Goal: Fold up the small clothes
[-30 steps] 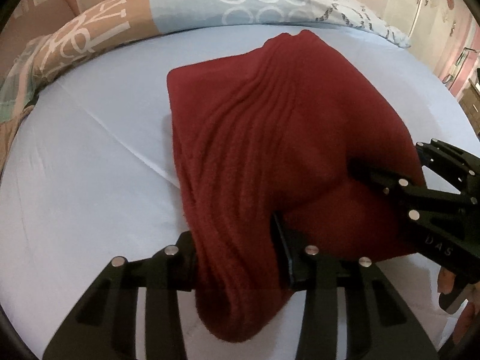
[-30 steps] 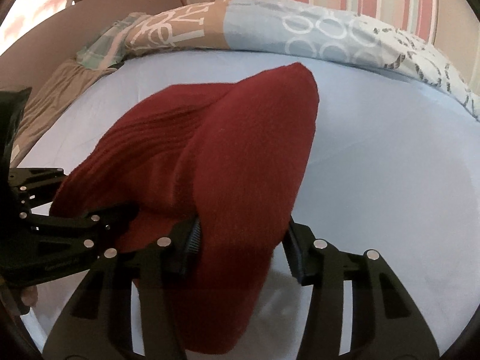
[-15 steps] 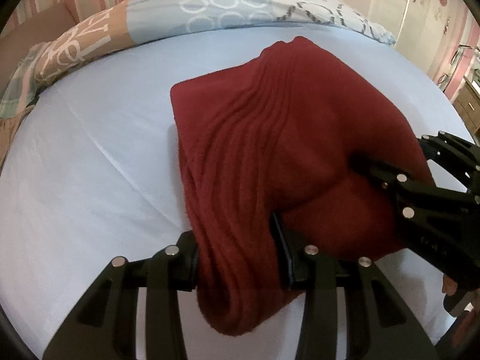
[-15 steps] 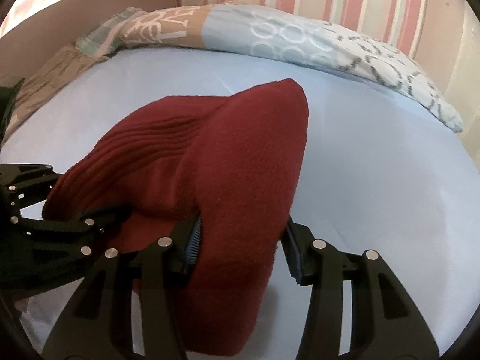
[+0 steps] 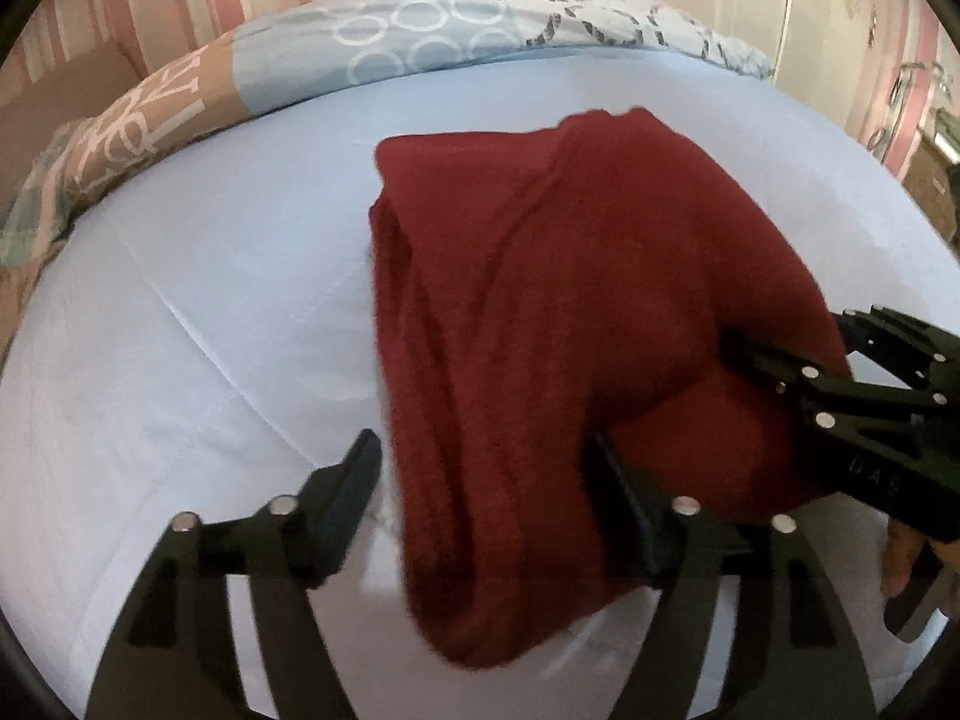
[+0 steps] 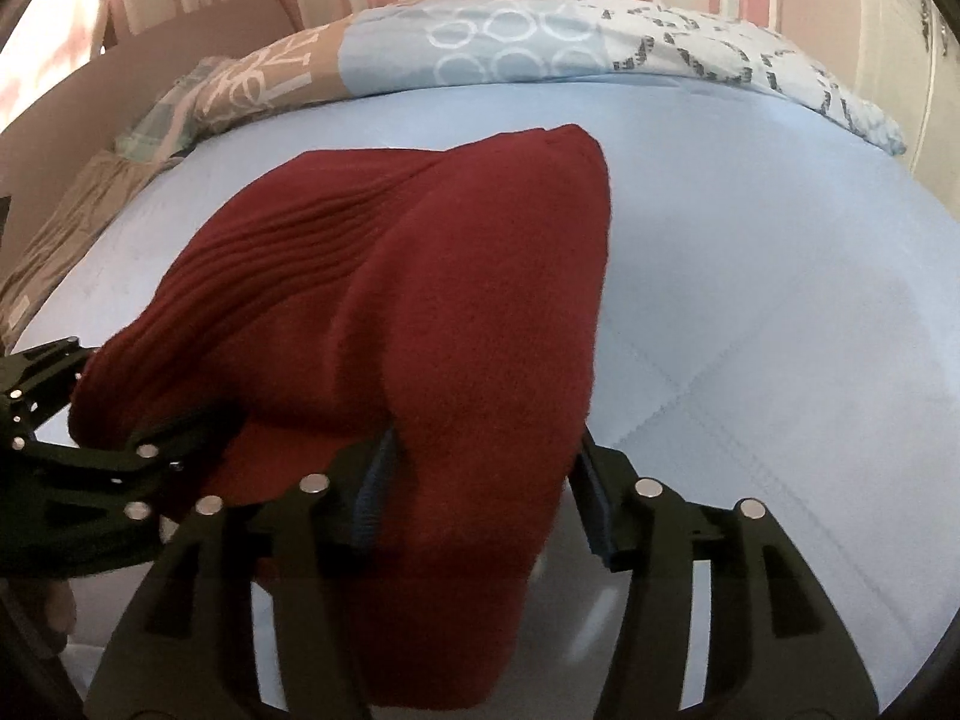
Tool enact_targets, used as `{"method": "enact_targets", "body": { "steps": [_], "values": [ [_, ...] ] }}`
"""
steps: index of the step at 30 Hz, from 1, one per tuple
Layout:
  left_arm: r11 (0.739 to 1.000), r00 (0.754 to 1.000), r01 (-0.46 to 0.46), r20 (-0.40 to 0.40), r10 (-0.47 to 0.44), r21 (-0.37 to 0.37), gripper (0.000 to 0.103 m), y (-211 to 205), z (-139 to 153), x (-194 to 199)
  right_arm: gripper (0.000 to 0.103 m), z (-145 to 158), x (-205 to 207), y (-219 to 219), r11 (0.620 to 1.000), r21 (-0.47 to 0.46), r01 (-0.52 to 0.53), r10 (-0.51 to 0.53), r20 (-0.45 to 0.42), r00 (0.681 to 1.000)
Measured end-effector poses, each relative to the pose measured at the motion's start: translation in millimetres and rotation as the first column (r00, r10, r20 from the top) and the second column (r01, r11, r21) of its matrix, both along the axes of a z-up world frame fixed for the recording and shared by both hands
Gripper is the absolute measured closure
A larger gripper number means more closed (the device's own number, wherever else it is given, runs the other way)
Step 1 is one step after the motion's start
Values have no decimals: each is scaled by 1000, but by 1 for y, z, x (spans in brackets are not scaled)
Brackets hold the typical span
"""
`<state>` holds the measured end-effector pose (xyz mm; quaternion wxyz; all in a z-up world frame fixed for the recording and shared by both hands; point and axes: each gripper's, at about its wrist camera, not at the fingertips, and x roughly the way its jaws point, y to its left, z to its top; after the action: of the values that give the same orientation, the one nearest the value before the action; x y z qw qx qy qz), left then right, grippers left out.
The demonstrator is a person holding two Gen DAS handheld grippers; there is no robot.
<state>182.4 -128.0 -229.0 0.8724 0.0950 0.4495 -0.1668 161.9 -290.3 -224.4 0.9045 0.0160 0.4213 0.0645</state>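
Pink-and-cream striped walls (image 5: 180, 18) back a bed (image 5: 198, 312) covered in a pale blue sheet, with a patterned duvet (image 5: 456, 30) bunched along its far edge. From the left wrist camera, a dark red knitted garment (image 5: 540, 312) lies on the sheet in the middle of the bed, folded over on itself, its near end lifted off the mattress. The left hand-held gripper (image 5: 486, 492) has its fingers spread: the left finger stands clear of the fabric with blue sheet showing between them, while the right finger lies against the ribbed fold, so nothing is pinched. At the right edge the right hand-held gripper (image 5: 774, 360) reaches into the garment's side, and fingertips of the person's hand (image 5: 900, 558) show behind it. From the right wrist camera, the same dark red knitted garment (image 6: 420, 312) rises in a hump toward the duvet (image 6: 540, 42), its far corner resting on the bed (image 6: 780, 300). The right hand-held gripper (image 6: 480, 498) has a thick fold of the knit filling the gap between its two fingers, both pads pressed into the cloth, so it appears to be pinching the garment, though motion blur softens the edges. The left hand-held gripper (image 6: 150, 444) enters from the left, against the ribbed end.
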Motion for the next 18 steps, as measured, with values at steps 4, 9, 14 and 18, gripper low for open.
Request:
{"method": "enact_targets", "body": {
  "steps": [4,9,14,18],
  "values": [
    [998,1000,-27,-16,26,-57,29,23,11,-4,37,20,-6,1,1000,9,-14,14,1,1000],
    [1000,999,-10,31,10,-14,25,28,33,0,21,54,-23,13,993,-117,29,-20,79,997],
    [998,998,35,58,-32,-45,24,23,54,6,16,44,-26,30,967,-241,77,-64,64,996],
    [993,997,55,57,-49,-103,24,24,67,10,16,38,-22,34,963,-251,96,-80,73,994]
  ]
}}
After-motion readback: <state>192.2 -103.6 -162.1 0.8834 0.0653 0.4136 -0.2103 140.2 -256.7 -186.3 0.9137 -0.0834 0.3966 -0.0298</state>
